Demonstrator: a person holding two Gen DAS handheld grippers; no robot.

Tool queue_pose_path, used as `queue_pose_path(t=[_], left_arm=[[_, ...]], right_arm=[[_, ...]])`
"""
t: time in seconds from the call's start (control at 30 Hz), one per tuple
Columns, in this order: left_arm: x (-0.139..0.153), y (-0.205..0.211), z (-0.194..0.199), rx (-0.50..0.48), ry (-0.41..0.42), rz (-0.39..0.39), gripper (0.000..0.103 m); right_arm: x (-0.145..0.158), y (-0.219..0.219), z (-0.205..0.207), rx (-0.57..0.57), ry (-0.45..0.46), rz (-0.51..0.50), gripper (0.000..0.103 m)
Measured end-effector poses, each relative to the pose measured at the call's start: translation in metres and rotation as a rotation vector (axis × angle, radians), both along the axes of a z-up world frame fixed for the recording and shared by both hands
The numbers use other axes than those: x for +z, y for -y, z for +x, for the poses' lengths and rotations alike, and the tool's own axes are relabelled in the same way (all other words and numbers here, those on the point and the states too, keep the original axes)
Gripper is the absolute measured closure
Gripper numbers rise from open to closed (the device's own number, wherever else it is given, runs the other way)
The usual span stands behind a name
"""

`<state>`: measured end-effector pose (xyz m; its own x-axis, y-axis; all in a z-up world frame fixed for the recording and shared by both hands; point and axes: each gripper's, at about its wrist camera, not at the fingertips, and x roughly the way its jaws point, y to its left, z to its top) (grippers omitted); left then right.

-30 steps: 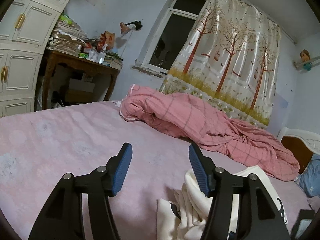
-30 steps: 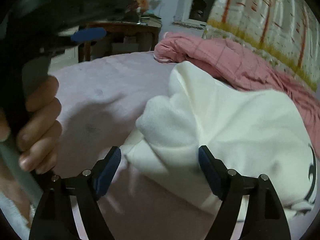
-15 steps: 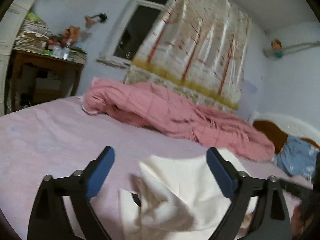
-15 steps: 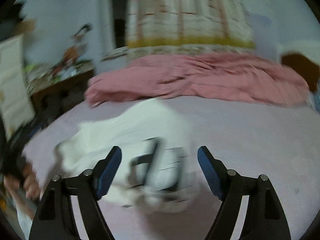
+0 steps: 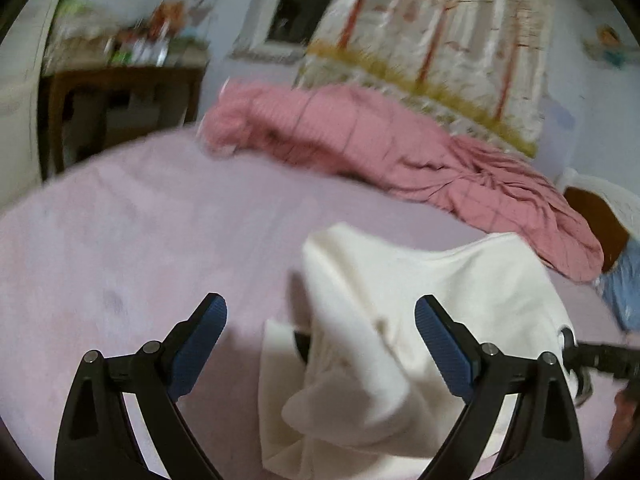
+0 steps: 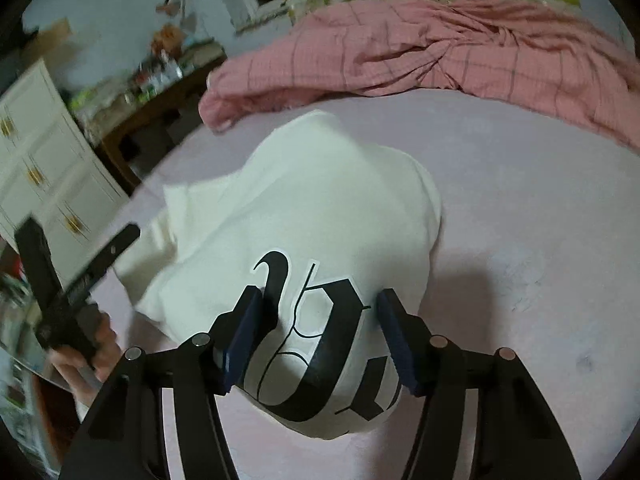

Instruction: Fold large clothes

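Note:
A white garment with a black printed design lies bunched on the pink bed sheet. My left gripper is open and empty, its jaws wide apart over the garment's near left part. In the right wrist view the garment fills the middle, print facing up. My right gripper is open just above the printed part, gripping nothing. The left gripper and the hand holding it show at that view's left edge.
A crumpled pink checked quilt lies along the far side of the bed under a tree-print curtain. A cluttered wooden desk and white cabinets stand left. A wooden headboard and blue fabric sit right.
The left gripper has opened wider and swung over the garment. The right gripper has turned from facing the left hand to hovering over the printed side of the garment.

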<state>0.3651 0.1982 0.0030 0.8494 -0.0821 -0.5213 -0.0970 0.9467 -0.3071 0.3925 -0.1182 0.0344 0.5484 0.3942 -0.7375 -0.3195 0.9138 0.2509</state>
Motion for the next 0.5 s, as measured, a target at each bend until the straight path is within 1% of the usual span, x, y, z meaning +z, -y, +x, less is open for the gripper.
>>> queue_pose_path(t=[0.07,0.1,0.17,0.27,0.4,0.43,0.5], left_arm=[[-0.008,-0.008,0.005,-0.004,-0.039,-0.053,0.009],[-0.011,-0.01,0.006,-0.005,-0.048,-0.069,0.009],[-0.018,-0.012,0.01,-0.013,-0.077,-0.085,0.009],[-0.031,-0.021,0.018,-0.037,-0.139,-0.156,0.009],[-0.047,-0.023,0.027,-0.115,-0.21,-0.257,0.009],[-0.05,-0.023,0.029,-0.135,-0.228,-0.282,0.008],[-0.054,-0.025,0.028,-0.145,-0.244,-0.309,0.007]], right_arm=[[-0.001,-0.015,-0.005,0.008,0.021,-0.096,0.04],[-0.003,-0.021,-0.007,0.01,0.029,-0.128,0.04],[-0.005,-0.033,-0.005,0.0,0.052,-0.194,0.035],[-0.012,-0.05,-0.001,-0.01,0.093,-0.287,0.031],[-0.012,-0.059,-0.001,-0.036,0.116,-0.324,0.03],[-0.01,-0.058,-0.005,-0.033,0.141,-0.318,0.03],[-0.002,-0.046,-0.021,-0.029,0.197,-0.258,0.032]])
